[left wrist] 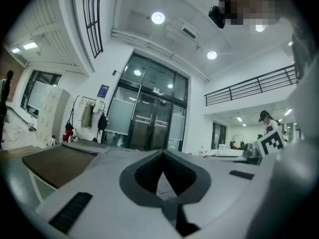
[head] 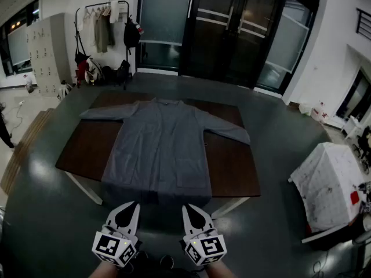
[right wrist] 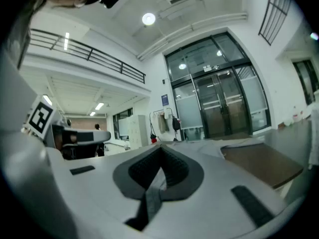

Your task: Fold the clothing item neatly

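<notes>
A grey long-sleeved coat (head: 159, 149) lies flat on a brown table (head: 81, 149), collar at the far side, both sleeves spread out sideways, hem hanging over the near edge. My left gripper (head: 134, 203) and right gripper (head: 186, 207) are held side by side, level, just short of that near edge and the hem. Both are shut with nothing between the jaws. The left gripper view looks along its closed jaws (left wrist: 162, 153) over the coat (left wrist: 94, 147) and the table (left wrist: 52, 164). In the right gripper view the closed jaws (right wrist: 160, 149) point at the coat (right wrist: 234, 144) too.
Dark glass doors (head: 232, 28) fill the far wall. A coat rack with hanging clothes and bags (head: 104, 33) and pale lockers (head: 49, 48) stand at the far left. A white paint-stained covered stand (head: 327, 184) sits to the right. A person in a cap (left wrist: 265, 121) stands far off.
</notes>
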{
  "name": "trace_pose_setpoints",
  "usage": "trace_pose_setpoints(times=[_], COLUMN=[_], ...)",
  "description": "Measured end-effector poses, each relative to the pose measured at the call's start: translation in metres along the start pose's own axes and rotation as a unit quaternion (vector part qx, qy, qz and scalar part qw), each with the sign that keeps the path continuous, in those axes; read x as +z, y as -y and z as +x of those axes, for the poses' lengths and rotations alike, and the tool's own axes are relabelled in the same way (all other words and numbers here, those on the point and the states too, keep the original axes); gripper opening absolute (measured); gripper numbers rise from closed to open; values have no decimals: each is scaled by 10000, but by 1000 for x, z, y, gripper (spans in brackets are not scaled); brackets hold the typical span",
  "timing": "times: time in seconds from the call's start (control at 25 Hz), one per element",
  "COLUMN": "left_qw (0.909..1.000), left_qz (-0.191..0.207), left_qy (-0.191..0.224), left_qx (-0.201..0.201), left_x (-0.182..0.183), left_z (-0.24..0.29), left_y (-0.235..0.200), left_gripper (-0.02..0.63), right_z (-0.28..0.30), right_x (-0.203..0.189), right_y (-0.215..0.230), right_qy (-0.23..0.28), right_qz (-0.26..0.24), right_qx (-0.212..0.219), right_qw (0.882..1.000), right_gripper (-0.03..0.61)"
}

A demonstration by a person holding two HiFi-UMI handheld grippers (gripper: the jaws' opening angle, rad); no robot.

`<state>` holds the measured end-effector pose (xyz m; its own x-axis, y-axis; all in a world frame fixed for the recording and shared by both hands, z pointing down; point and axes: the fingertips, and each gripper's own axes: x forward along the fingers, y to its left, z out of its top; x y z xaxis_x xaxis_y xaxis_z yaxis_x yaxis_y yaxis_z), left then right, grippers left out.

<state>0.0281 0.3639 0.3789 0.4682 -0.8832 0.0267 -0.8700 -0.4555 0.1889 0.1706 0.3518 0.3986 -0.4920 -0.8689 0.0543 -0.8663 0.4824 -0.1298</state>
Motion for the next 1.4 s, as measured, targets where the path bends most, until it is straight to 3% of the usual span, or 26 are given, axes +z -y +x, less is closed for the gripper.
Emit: trace_pose_setpoints(times=[0.52,0.76,1.4], left_qw=[9995,9997,9992], left_qz=[-182,-111,104], left_qy=[-240,-193,-127], left_qx=[-65,-41,-360], left_x=[-14,-14,2], left_z=[13,8,4], left_y=[-18,-26,-14], left_gripper=[9,8,8], right_z=[19,24,20], right_x=[-11,-1,11], right_y=[2,-21,-24], right_qy=[-202,-49,42], right_qz=[92,-296,175], right_qx=[-256,-51,-223], right_qw=[9994,9995,9996], right_gripper=[-12,-12,-12])
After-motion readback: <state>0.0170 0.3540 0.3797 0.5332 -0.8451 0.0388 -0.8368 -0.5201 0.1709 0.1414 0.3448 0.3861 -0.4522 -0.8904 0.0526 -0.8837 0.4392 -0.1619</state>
